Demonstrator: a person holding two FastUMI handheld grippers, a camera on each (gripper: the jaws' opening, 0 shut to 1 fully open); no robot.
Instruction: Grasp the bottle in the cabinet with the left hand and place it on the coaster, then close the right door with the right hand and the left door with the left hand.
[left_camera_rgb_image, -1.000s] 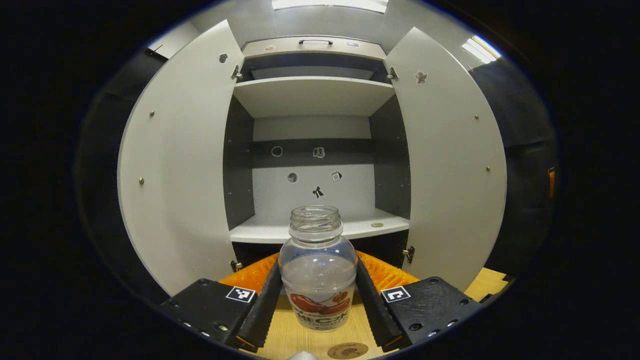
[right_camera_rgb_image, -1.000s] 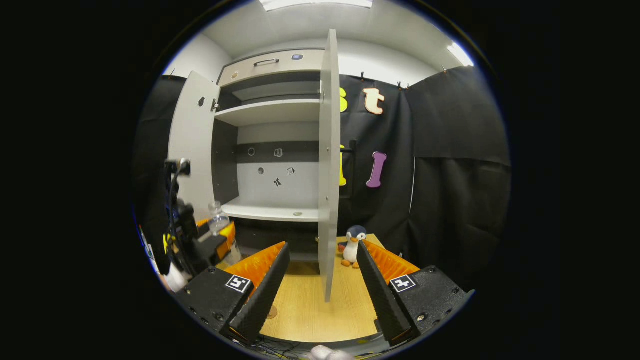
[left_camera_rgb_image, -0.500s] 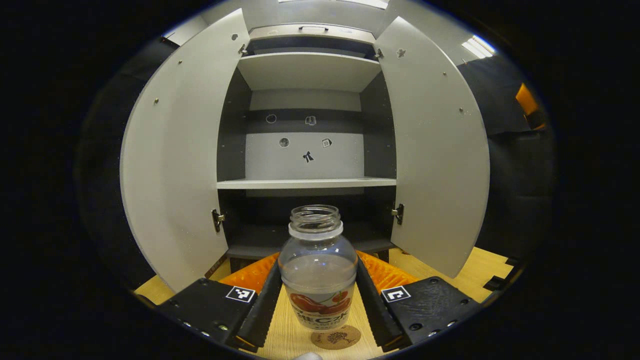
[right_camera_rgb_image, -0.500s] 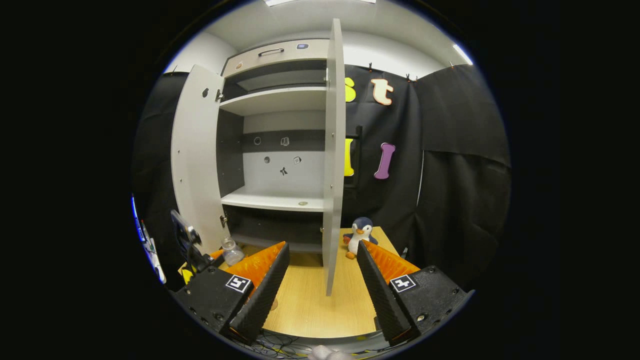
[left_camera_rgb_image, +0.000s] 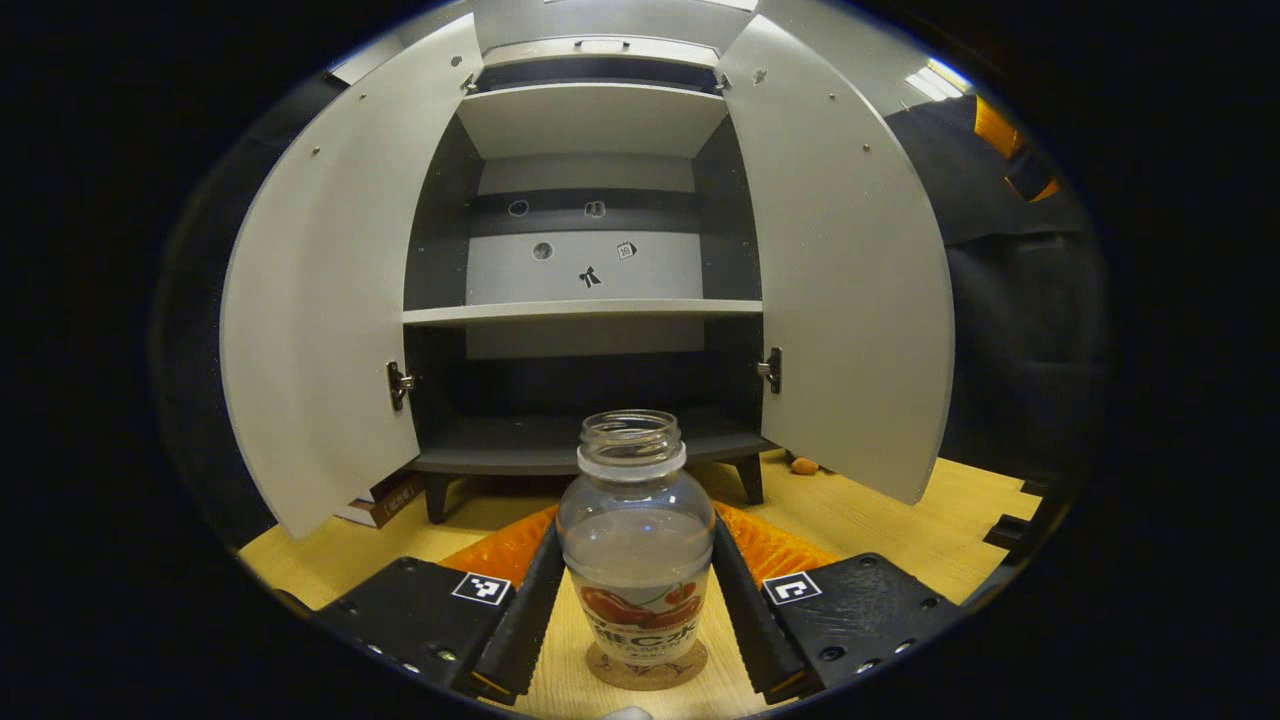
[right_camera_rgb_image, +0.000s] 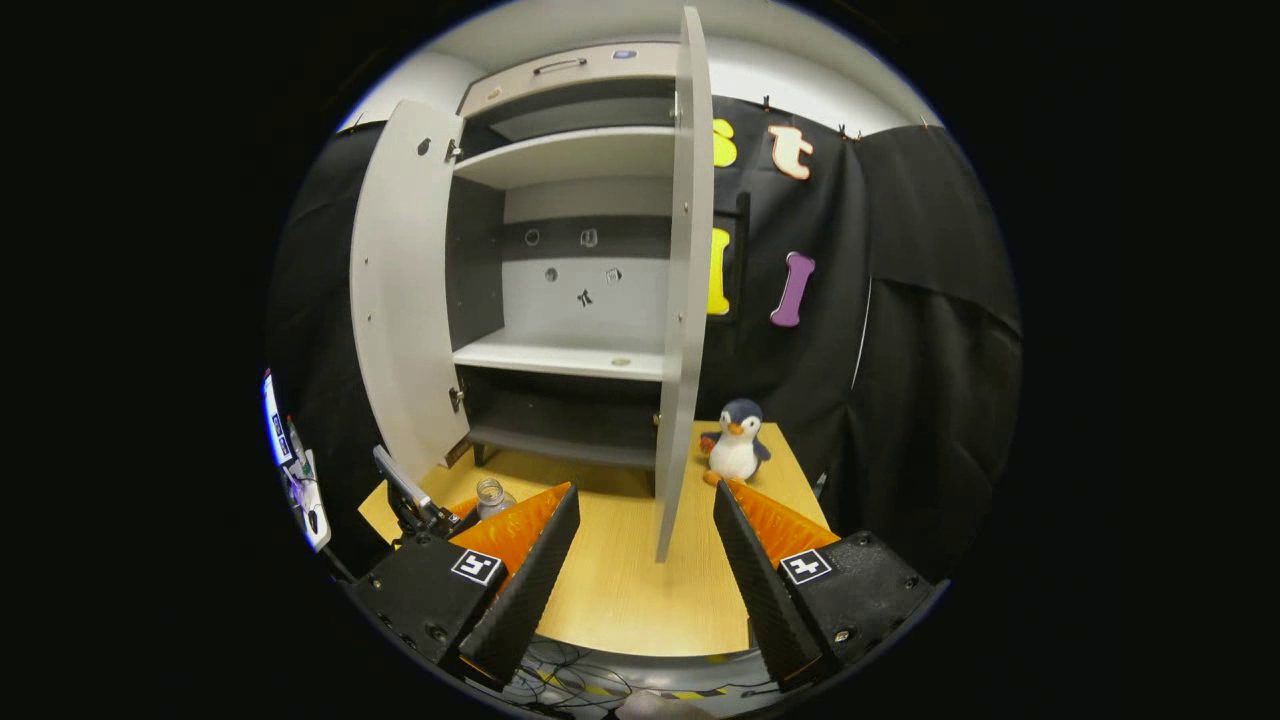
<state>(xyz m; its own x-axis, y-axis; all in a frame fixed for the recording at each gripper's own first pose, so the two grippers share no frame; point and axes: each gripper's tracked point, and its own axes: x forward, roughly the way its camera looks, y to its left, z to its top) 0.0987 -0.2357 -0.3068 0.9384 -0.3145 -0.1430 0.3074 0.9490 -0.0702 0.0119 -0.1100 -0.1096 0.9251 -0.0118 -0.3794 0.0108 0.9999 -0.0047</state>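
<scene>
A clear, capless bottle (left_camera_rgb_image: 636, 545) with a red-printed label stands upright between both fingers of my left gripper (left_camera_rgb_image: 634, 600), which is shut on it. Its base sits at the round brown coaster (left_camera_rgb_image: 645, 672) on the wooden table; I cannot tell if it touches. The grey cabinet (left_camera_rgb_image: 585, 310) stands ahead with its left door (left_camera_rgb_image: 320, 300) and right door (left_camera_rgb_image: 845, 280) both swung wide. In the right gripper view, my right gripper (right_camera_rgb_image: 640, 560) is open with nothing between its fingers, facing the edge of the right door (right_camera_rgb_image: 685, 290). The bottle (right_camera_rgb_image: 491, 496) peeks out at lower left there.
A toy penguin (right_camera_rgb_image: 738, 440) stands on the wooden table (right_camera_rgb_image: 620, 590) to the right of the right door. Something flat lies under the cabinet's left side (left_camera_rgb_image: 375, 500). A small orange thing (left_camera_rgb_image: 803, 465) lies by the cabinet's right foot. Cables hang at the table's near edge (right_camera_rgb_image: 570, 685).
My left gripper has sunk with the bottle, so the cabinet rose in its view and the coaster now sits under the bottle's base. The right gripper view has tilted down slightly.
</scene>
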